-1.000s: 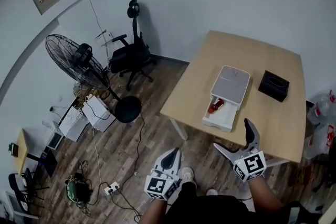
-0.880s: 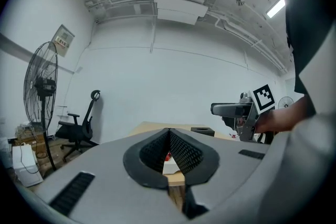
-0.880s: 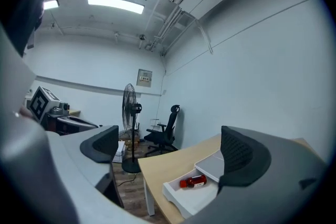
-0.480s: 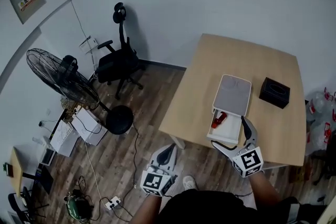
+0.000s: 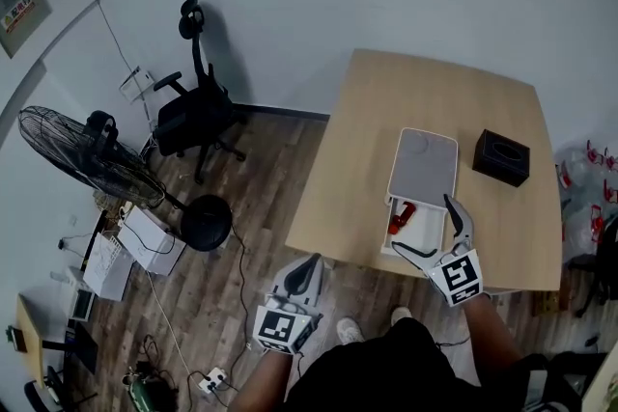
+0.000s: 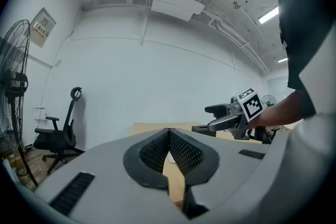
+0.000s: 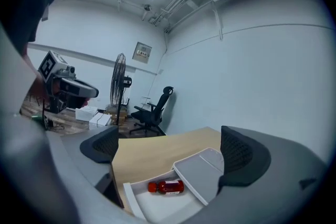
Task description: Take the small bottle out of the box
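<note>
One pale wooden desk [image 5: 352, 178] is counted, and on it one flat white box with a grey lid [image 5: 422, 167], its tray drawn open at the near end. One small red bottle [image 5: 400, 216] is seen lying on its side in that open tray, not yet lifted. One small black box [image 5: 501, 157] is set on the desk, near the white box and to its right.

Two grippers are counted. The right gripper [image 5: 422, 225] is held over the near end of the white box, its jaws spread wide; in the right gripper view the bottle [image 7: 166, 186] is framed between them, lower down and apart from both. The left gripper [image 5: 309, 265] is held well left of the white box, off the desk and over the wooden floor [image 5: 241, 275], its jaws pressed together.

The bottle's label is too small to be read. Part of the tray's near edge is covered by the right gripper in the head view.
</note>
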`<state>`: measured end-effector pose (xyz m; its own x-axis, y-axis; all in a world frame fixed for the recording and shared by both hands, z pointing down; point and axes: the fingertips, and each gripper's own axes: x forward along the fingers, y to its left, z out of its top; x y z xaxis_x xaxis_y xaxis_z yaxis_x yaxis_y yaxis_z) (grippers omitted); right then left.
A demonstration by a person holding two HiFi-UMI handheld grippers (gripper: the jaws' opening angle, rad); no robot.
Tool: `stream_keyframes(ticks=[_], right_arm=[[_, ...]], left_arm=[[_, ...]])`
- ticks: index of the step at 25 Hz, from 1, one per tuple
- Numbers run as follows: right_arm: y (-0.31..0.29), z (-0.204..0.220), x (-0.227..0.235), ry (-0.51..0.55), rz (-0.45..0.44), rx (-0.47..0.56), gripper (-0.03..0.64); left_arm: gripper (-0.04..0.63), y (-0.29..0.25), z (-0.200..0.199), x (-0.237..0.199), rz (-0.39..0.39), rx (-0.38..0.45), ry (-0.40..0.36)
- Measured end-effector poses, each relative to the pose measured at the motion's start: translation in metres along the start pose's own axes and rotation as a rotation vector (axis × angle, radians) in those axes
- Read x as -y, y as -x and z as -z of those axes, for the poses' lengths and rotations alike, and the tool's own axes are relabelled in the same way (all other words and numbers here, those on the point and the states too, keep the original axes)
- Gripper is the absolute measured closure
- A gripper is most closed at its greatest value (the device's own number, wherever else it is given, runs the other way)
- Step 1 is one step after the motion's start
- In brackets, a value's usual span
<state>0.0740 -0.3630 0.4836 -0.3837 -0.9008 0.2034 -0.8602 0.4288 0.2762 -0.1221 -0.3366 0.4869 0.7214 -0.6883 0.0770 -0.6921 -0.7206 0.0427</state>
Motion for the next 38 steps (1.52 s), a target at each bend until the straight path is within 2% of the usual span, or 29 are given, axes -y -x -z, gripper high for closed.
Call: stream_keyframes(ticks=[6,12,19,30,36,38], right_arm=[[-0.023,0.038,0.017,0.193,-0.055,-0.123,0.028],[-0.044,0.078,0.019,0.56,-0.18,-0.249,0.028],[-0.053,0.13,0.022,0.955,-0.341,-0.37,0.028],[-0.066,0.188,-0.008,1.114,-0.638,-0.469,0.029],[-0.07,0.21,-0.018,1.188,-0.725,-0.506,0.042],[-0.072,0.216,-0.019,1.211,-0.745,-0.513,0.066]], left_arm=[[0.581,-0.021,0.001,-0.001,-0.006,0.012,0.042],[0.581,-0.045,-0.004,0.0,-0.044,0.025,0.09],[0.581,-0.059,0.002,0.007,-0.071,0.014,0.088],[0.581,-0.061,0.008,-0.003,-0.139,0.006,0.135],[0.581,-0.049,0.018,-0.013,-0.173,-0.002,0.124],[0.581,-0.049,0.019,-0.014,-0.184,-0.001,0.134]])
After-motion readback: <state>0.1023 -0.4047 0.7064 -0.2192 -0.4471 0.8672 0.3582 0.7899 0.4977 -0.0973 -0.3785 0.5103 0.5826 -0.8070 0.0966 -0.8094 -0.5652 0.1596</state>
